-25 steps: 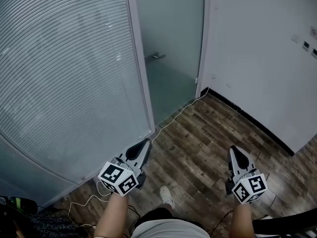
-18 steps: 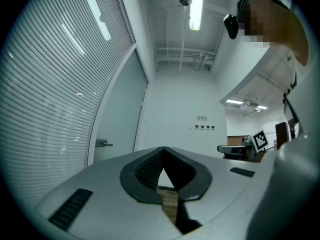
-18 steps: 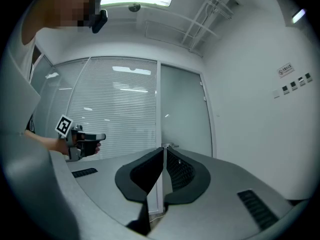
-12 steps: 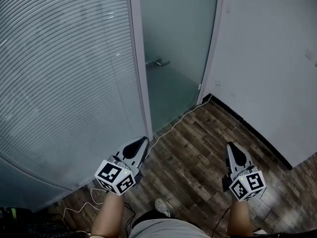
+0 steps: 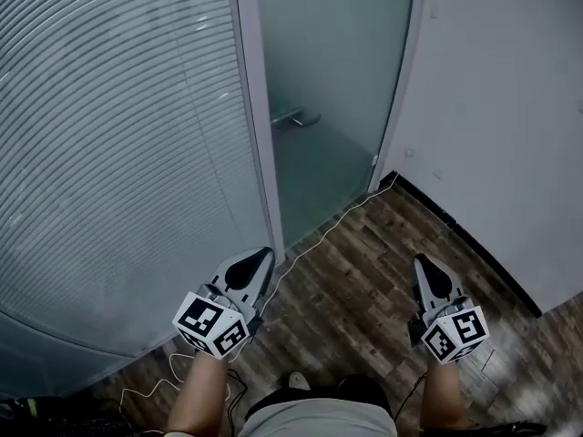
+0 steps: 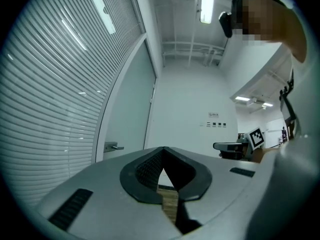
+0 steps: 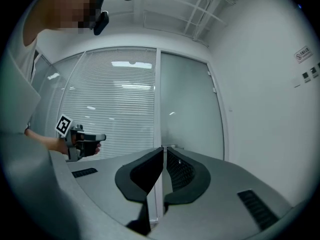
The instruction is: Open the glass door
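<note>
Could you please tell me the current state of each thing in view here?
Glass door: closed, flush in its frame.
Door handle: level, nothing touching it.
Left gripper: jaws shut, empty, short of the door.
Right gripper: jaws shut, empty, short of the door.
Blinds: lowered.
White cable: lying slack on the floor.

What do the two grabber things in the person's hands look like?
Both the left gripper and right gripper are silvery grey wedges narrowing to a point, with black fingers. Each carries a white cube printed with black square markers. The forearms are bare, without sleeves.
</note>
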Motion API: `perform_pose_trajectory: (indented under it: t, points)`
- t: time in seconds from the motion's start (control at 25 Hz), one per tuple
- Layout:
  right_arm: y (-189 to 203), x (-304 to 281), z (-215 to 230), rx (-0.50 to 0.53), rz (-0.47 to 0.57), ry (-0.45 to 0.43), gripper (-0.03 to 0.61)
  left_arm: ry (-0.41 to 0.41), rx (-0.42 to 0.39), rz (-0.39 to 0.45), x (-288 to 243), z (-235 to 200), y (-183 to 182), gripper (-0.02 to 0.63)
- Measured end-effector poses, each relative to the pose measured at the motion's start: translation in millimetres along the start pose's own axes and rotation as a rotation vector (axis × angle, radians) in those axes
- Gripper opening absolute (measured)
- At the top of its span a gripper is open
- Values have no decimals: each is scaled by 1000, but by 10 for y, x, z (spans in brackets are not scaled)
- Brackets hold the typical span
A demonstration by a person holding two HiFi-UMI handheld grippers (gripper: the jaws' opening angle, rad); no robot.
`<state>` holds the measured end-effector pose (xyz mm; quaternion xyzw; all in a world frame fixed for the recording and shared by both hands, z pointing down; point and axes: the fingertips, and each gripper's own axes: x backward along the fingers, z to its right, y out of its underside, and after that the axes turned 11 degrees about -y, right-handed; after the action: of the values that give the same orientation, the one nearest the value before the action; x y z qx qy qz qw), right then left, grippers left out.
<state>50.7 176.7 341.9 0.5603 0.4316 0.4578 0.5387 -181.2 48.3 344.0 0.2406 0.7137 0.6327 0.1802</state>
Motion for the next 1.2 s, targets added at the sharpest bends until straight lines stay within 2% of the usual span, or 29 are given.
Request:
perform_pose_trajectory:
  t: [0.4,0.6,0.96,1.2]
  points:
    - [64,-869,484,-2,-1,-112,3,-81,-1,0,-548,-386,35,-1]
    - [87,-1213,1039,-4,-3,-158,3,-130,2,9,-1083,-441,47,-1]
    - [114,-1961,2152,-11,-31,-290,3,-276,22,13,-2104,-519,28,-1]
    - [180,-2441,2540,-27,-39,-383,9,-376,29,6,-2425,-650,78,-1]
